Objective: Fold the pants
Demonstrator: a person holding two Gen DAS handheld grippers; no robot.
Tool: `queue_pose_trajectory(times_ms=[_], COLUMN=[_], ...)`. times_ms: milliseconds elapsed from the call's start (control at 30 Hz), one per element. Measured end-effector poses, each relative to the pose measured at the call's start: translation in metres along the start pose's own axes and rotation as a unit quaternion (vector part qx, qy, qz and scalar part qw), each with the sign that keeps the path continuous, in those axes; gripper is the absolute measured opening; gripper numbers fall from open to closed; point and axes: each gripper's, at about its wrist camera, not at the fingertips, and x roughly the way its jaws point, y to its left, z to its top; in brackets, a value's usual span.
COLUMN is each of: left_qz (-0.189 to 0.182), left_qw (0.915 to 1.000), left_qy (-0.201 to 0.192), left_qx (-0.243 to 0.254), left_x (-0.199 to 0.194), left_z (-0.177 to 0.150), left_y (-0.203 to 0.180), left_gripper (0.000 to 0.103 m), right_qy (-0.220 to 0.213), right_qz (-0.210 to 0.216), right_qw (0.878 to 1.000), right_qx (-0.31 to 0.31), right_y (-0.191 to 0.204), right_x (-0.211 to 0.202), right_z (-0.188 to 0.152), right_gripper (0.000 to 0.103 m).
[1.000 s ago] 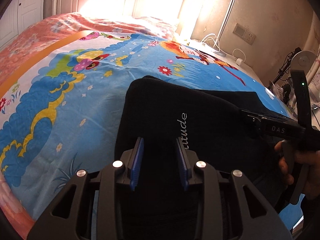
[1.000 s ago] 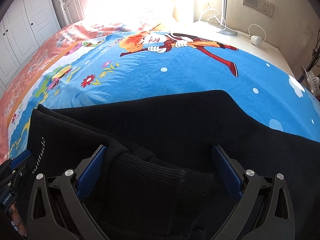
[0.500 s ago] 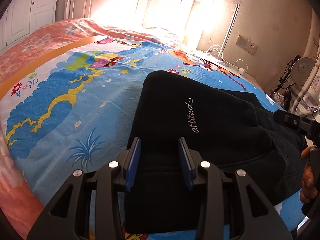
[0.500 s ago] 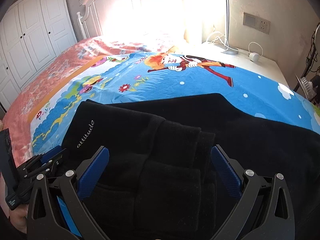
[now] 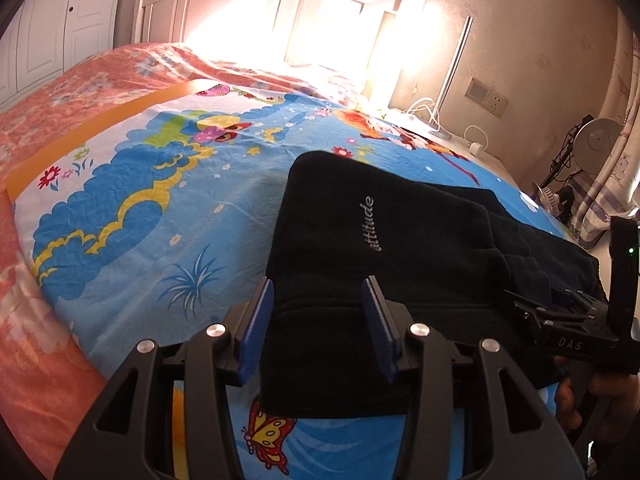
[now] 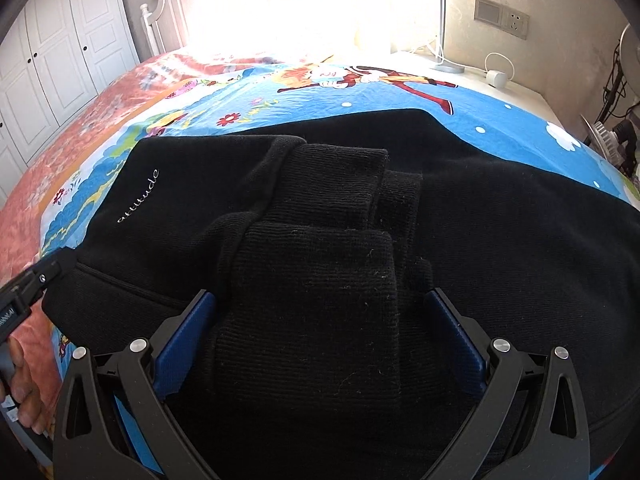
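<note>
Pants (image 5: 400,232) lie folded on cartoon bedsheet (image 5: 152,200).

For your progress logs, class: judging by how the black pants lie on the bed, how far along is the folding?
Done: the black pants lie doubled on the bedsheet, ribbed cuffs stacked on top. In hand: nothing gripped; the left tongs and right tongs are open over the fabric. Left: the bundle is wide, so another fold probably remains.
</note>
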Motion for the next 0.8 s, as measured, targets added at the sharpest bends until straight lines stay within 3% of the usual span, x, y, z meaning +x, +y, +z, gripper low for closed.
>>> queue_pose_trajectory(times_ms=[33, 133, 267, 467, 533, 633, 800], left_qz=[-0.006, -0.023, -0.017, -0.027, -0.027, 0.010, -0.035], left_qw=[0.9999, 0.9989, 0.9994, 0.9988, 0.9992, 0.9988, 0.9993], left_qy=[0.005, 0.005, 0.004, -0.039, -0.025, -0.016, 0.006], left_qx=[-0.014, -0.039, -0.028, 0.008, 0.015, 0.046, -0.007], left_x=[0.004, 0.007, 0.002, -0.020, -0.013, -0.001, 0.008], left_z=[-0.005, -0.011, -0.007, -0.002, -0.003, -0.010, -0.013], left_y=[0.006, 0.018, 0.015, -0.005, -0.009, -0.012, 0.010], left_gripper=[0.057, 0.062, 0.060, 0.053, 0.050, 0.055, 0.060], right_qy=[0.000, 0.000, -0.001, -0.002, -0.003, -0.004, -0.010], right_qz=[0.000, -0.001, -0.001, -0.002, -0.002, -0.003, -0.017], right_qw=[1.000, 1.000, 1.000, 1.000, 1.000, 1.000, 1.000], right_qx=[0.000, -0.001, -0.001, -0.002, -0.002, -0.002, 0.000], right_y=[0.000, 0.001, 0.001, 0.002, 0.002, 0.002, 0.006], right_x=[0.000, 0.001, 0.001, 0.002, 0.001, 0.002, -0.007], right_z=[0.000, 0.000, 0.000, 0.000, -0.001, -0.002, 0.001], right_gripper=[0.099, 0.099, 0.099, 0.099, 0.099, 0.099, 0.098])
